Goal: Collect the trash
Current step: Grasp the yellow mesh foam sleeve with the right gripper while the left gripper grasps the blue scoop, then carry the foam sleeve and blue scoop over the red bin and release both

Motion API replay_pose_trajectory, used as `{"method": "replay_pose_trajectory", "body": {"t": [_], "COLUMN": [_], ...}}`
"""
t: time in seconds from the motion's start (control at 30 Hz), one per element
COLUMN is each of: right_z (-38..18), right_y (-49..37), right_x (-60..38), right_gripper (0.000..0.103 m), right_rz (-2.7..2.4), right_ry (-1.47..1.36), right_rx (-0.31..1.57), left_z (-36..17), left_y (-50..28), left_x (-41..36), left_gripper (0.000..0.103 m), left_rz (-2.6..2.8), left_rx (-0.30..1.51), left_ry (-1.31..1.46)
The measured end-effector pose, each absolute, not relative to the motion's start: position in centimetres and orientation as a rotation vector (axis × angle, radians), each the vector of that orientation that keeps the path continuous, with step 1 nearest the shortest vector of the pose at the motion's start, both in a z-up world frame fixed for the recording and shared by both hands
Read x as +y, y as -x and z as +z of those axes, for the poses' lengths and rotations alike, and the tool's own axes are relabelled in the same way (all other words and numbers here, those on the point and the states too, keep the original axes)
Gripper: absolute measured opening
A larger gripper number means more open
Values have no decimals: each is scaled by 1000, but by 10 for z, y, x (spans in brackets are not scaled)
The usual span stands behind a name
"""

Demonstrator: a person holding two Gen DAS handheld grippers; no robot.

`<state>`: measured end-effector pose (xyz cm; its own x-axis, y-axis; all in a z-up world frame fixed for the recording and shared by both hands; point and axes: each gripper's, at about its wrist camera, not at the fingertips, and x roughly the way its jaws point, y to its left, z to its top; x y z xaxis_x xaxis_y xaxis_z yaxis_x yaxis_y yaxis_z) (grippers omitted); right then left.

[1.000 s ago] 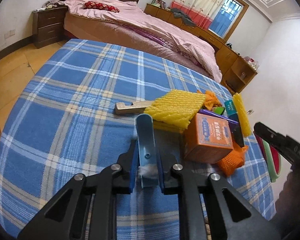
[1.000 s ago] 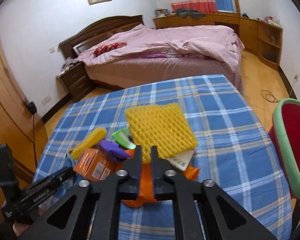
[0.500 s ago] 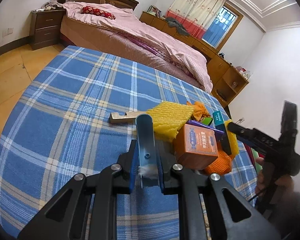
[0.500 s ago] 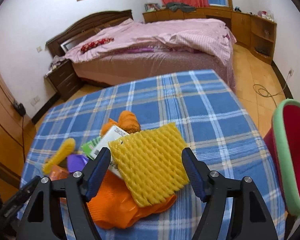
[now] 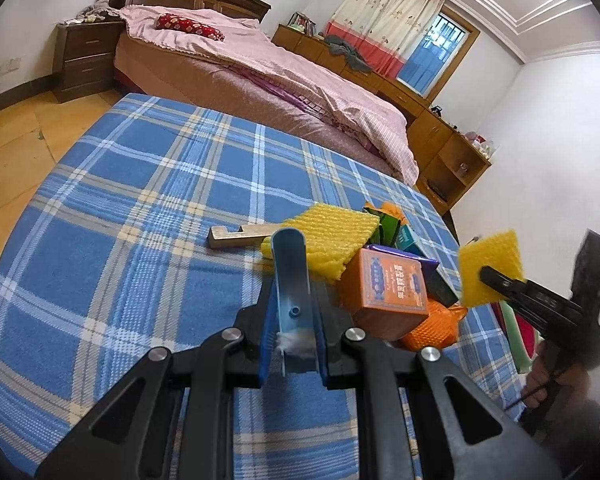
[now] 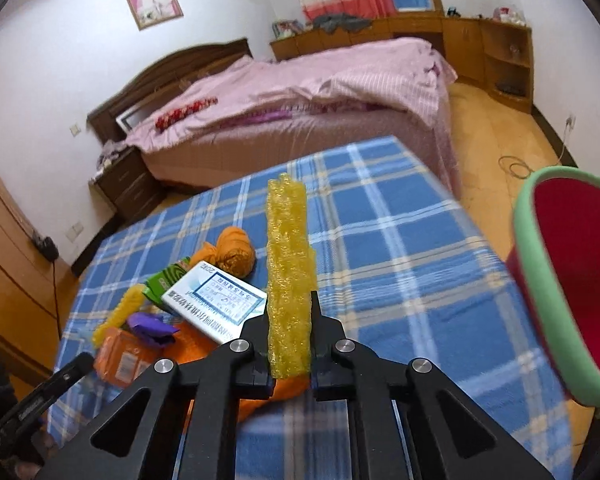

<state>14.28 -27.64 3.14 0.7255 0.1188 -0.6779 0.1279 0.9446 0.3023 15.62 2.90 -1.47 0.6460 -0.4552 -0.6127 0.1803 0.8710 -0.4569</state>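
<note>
Right gripper (image 6: pixel 290 322): clamped on a yellow foam net (image 6: pixel 290 276), held in the air above the bench (image 6: pixel 400 280), near the red bin (image 6: pixel 572 292). Left gripper (image 5: pixel 294 332): clamped on a blue scoop (image 5: pixel 292 276). Remaining litter: orange box (image 5: pixel 388 292), white box (image 6: pixel 216 300), piled on the bench.

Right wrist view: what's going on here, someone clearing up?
Yes. A person with two handheld grippers is collecting trash from a plaid-covered table. The right gripper is shut on a yellow foam net, lifted off the pile, with the red bin to its right. The left gripper is shut on a light blue plastic piece. An orange box, another yellow net and wrappers remain on the table.
</note>
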Motion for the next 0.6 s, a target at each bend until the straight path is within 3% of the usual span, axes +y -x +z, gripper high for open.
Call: {"method": "replay_pose_trajectory", "body": {"t": [0.6], "right_z": [72], "right_y": [-27], "right_x": [-346], "right_gripper": [11], "right_rz": [-118], "right_ry": [-459], "right_rx": [619], "left_z": [14], "left_y": [-136], "left_x": [0], "left_gripper": [17], "left_rz": [-448], "left_rx": [730], "left_ry": [289]}}
